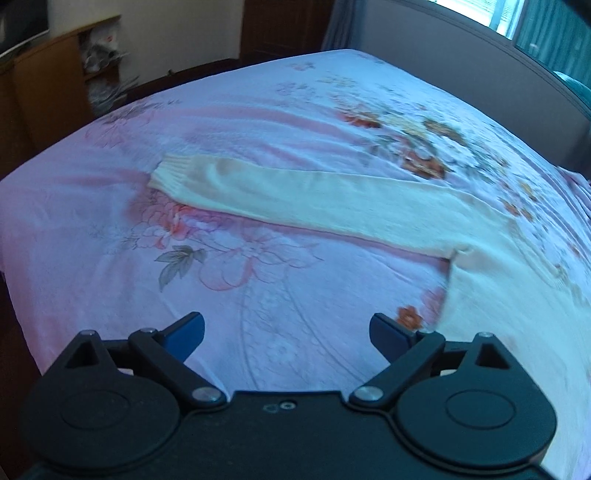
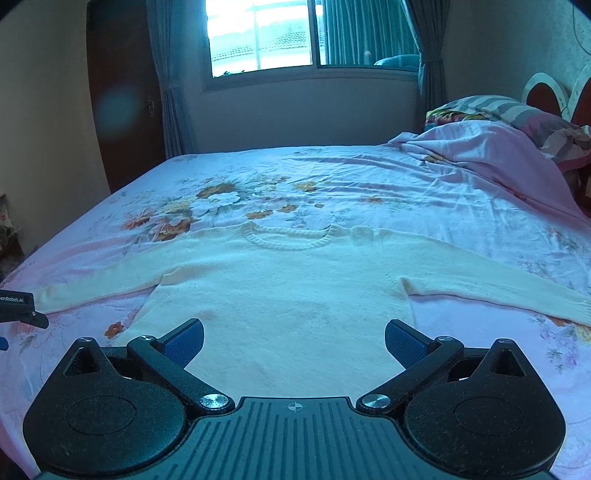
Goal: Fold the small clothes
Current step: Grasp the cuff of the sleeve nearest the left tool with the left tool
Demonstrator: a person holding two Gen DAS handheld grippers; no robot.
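One cream sweater (image 2: 280,291) flat on floral bedsheet (image 2: 369,184), window (image 2: 258,33) behind.

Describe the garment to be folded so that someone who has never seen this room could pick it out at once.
Start at the bed under the window, covered by a pink floral sheet. The sweater lies flat in the middle of it, both sleeves spread sideways, round ribbed collar towards the window. It is the only plain cream knit there; the rumpled pink bedding by the headboard is smooth cloth.

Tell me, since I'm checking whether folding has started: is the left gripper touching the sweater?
Apart. The left wrist view shows the left gripper, jaws open, over bare bedsheet, beside the sweater.
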